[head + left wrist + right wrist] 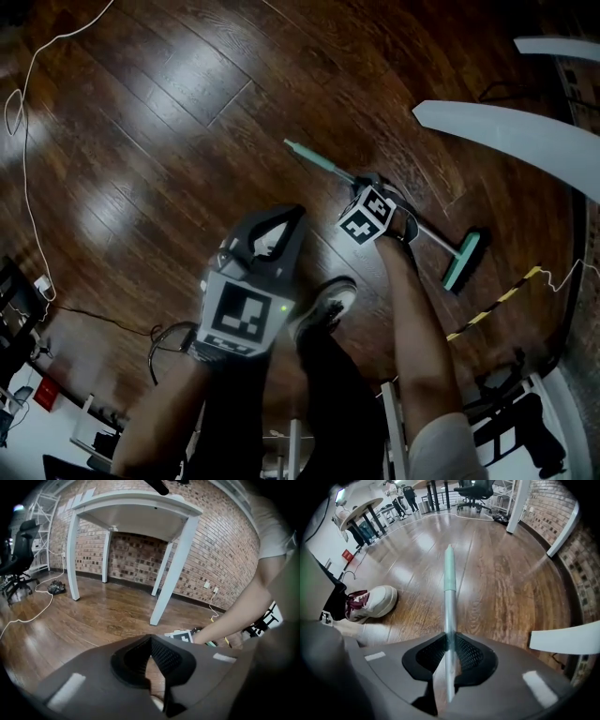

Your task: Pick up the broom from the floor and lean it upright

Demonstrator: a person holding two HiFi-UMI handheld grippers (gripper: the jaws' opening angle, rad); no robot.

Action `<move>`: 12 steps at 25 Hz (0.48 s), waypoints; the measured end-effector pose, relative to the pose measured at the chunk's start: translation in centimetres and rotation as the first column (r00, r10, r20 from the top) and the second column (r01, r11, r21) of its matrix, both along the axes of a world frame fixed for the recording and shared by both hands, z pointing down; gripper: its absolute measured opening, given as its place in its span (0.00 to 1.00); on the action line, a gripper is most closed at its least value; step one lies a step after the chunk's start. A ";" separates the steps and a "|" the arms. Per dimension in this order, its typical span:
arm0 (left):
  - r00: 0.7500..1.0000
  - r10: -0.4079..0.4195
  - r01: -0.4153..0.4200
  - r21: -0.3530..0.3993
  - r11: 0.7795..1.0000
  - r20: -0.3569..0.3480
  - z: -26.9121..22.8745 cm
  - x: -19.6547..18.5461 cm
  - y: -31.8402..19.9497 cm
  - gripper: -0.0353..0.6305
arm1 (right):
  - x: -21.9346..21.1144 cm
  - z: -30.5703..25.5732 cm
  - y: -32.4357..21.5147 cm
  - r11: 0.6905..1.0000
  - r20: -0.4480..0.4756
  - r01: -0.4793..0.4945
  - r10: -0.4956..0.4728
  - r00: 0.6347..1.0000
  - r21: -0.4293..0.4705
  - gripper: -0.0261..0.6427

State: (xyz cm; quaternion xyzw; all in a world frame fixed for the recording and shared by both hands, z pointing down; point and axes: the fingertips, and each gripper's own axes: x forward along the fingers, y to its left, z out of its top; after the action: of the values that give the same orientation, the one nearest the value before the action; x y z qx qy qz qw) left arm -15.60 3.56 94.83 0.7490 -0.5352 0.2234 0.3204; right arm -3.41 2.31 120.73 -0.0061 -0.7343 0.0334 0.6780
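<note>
Holds the broom (433, 235) in the right claw (372, 184), pointed down at the wooden floor (169, 112), jaws drawn in part way and pinched onto the thin metal shaft (449, 616). Shows, in the right gripper view, that shaft running straight out from between the pads to the pale green grip end (449, 569) ahead of the claw, with the green broom head (463, 261) lying off the opposite side of the claw. Counts as done, judging from this: the reach and the grasp. Looks not yet lifted, or barely so: lies low and flat along the boards from end to end, and cannot tell whether clear of them. Holds the left claw (284, 220) well apart from the shaft, up over a white shoe (328, 300), tips together and empty. Leaves the bulk of the job: raising the broom, swinging it upright, then propping it against some support, perhaps the brick wall (225, 550) or the white counter leg (171, 573) ahead of the left claw.
</note>
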 end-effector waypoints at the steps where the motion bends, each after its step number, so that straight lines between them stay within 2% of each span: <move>1: 1.000 0.003 -0.004 0.008 1.000 0.004 -1.4 -0.2 -0.4 0.05 | 0.1 -1.6 -0.6 1.000 0.011 -0.011 0.011 1.000 0.015 0.17; 7: 0.998 0.063 -0.065 0.085 0.994 0.027 -11.1 -0.4 -3.4 0.05 | 1.7 -13.6 -4.2 0.988 0.089 -0.111 0.102 0.991 0.108 0.17; 12: 0.994 0.106 -0.107 0.144 0.984 0.009 -18.5 0.9 -5.9 0.05 | 4.5 -24.1 -6.9 0.950 0.165 -0.250 0.220 0.961 0.187 0.17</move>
State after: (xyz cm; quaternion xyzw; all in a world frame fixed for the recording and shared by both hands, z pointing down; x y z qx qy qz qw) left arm -14.65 -2.32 76.38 0.7976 -0.5094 0.2012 0.2526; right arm 1.13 -4.58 96.60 0.1493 -0.7756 0.0374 0.6122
